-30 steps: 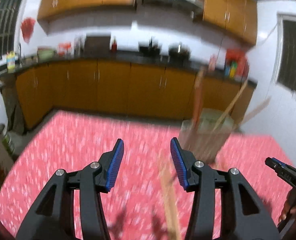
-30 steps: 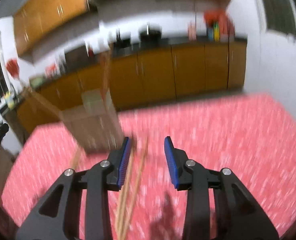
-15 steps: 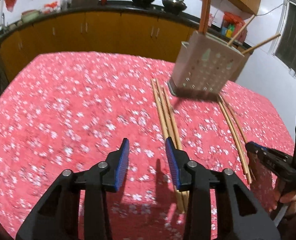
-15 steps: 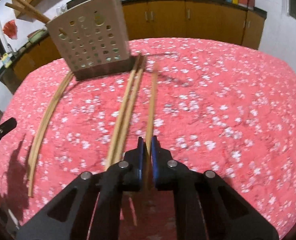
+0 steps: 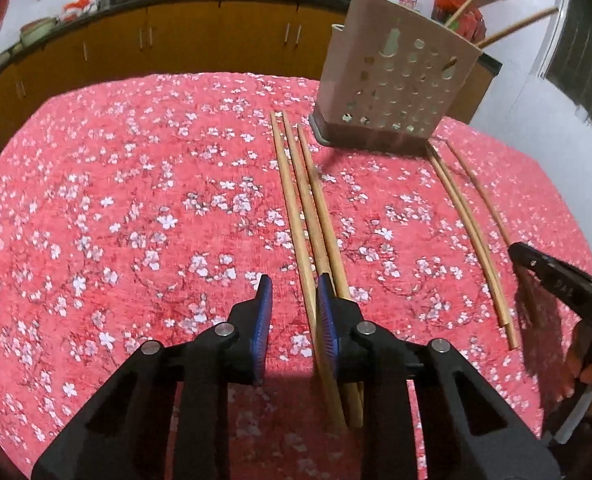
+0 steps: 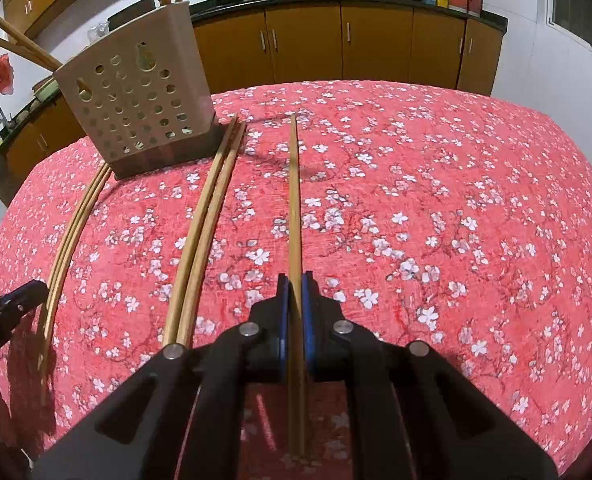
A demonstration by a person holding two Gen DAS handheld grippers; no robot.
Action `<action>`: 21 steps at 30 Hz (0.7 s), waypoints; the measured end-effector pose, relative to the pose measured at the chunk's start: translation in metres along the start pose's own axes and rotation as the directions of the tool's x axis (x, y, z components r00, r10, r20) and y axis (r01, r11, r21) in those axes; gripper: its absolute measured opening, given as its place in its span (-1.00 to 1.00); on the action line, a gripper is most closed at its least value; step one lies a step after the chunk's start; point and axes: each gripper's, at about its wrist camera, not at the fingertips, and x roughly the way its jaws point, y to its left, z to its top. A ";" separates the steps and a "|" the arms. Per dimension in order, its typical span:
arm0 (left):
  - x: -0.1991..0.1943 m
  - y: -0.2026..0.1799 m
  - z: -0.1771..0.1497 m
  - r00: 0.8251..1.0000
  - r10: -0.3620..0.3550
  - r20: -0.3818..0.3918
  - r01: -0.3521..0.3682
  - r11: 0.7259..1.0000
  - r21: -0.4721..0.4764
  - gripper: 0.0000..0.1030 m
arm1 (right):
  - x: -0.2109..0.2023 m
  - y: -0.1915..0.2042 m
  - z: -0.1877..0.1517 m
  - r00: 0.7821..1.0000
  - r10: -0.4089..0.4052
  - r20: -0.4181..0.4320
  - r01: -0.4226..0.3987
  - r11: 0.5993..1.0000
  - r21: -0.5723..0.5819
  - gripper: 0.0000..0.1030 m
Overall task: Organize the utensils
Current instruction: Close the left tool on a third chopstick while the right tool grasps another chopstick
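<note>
Kitchen; desk under red blossom-print cloth (image 5: 144, 208). Perforated utensil holder (image 6: 136, 108) at far edge. Right gripper (image 6: 292, 288) clenched on a single chopstick (image 6: 294, 200). Left gripper (image 5: 292, 292), jaws just closing, not yet pressing, around the leftmost of three chopsticks (image 5: 296, 216). Step: pickup. Next: finish left grip, lift both, drop into holder.

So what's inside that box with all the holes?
Wooden sticks poke out of the top of the holey box and lean sideways, much like the chopsticks lying on the red cloth. Their lower ends and the bottom of the box are hidden by its walls.
</note>
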 end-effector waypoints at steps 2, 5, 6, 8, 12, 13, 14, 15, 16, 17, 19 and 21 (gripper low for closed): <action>0.001 -0.001 0.001 1.000 0.015 0.002 -0.015 1.000 0.006 -0.60 | 0.000 0.000 0.000 1.000 -0.002 0.000 0.002 1.000 -0.001 -0.84; 0.005 -0.003 0.005 1.000 0.026 -0.001 -0.026 1.000 0.004 -0.60 | 0.000 0.002 0.000 1.000 -0.010 0.001 0.010 1.000 -0.010 -0.84; 0.007 -0.005 0.006 1.000 0.029 -0.001 -0.029 1.000 0.010 -0.60 | 0.001 0.003 0.000 1.000 -0.007 -0.001 0.007 1.000 -0.012 -0.83; 0.009 -0.009 0.007 0.999 0.041 0.003 -0.041 0.999 0.028 -0.60 | 0.000 0.004 -0.001 1.000 0.005 -0.001 -0.005 1.000 -0.016 -0.78; 0.011 -0.020 0.005 0.996 0.089 0.021 -0.090 0.992 0.090 -0.70 | 0.001 0.009 -0.002 1.000 -0.005 0.007 0.006 0.999 -0.047 -0.78; 0.012 -0.019 0.004 0.995 0.098 0.023 -0.100 0.990 0.096 -0.77 | 0.001 0.009 -0.002 1.000 -0.005 0.007 0.005 0.999 -0.049 -0.79; 0.011 -0.018 0.005 0.995 0.100 0.022 -0.102 0.990 0.096 -0.84 | 0.001 0.008 -0.001 1.000 -0.004 0.007 0.005 0.999 -0.049 -0.81; 0.011 -0.015 0.006 0.995 0.102 0.020 -0.103 0.991 0.091 -0.84 | 0.001 0.008 -0.001 1.000 -0.001 0.006 0.002 0.999 -0.047 -0.82; 0.011 -0.011 0.007 0.994 0.106 0.018 -0.107 0.991 0.083 -0.85 | 0.002 0.006 -0.001 1.000 0.001 0.006 -0.001 0.999 -0.045 -0.83; 0.011 -0.005 0.009 0.993 0.119 0.016 -0.119 0.990 0.069 -0.85 | 0.001 0.005 -0.001 1.000 0.002 0.006 -0.002 0.999 -0.042 -0.84; 0.010 0.006 0.012 0.991 0.135 0.015 -0.136 0.990 0.047 -0.85 | 0.002 0.004 0.000 1.000 0.003 0.007 -0.002 0.999 -0.041 -0.84; 0.009 0.020 0.015 0.989 0.150 0.013 -0.151 0.988 0.015 -0.85 | 0.003 0.005 0.002 1.000 0.002 0.009 -0.002 0.999 -0.042 -0.84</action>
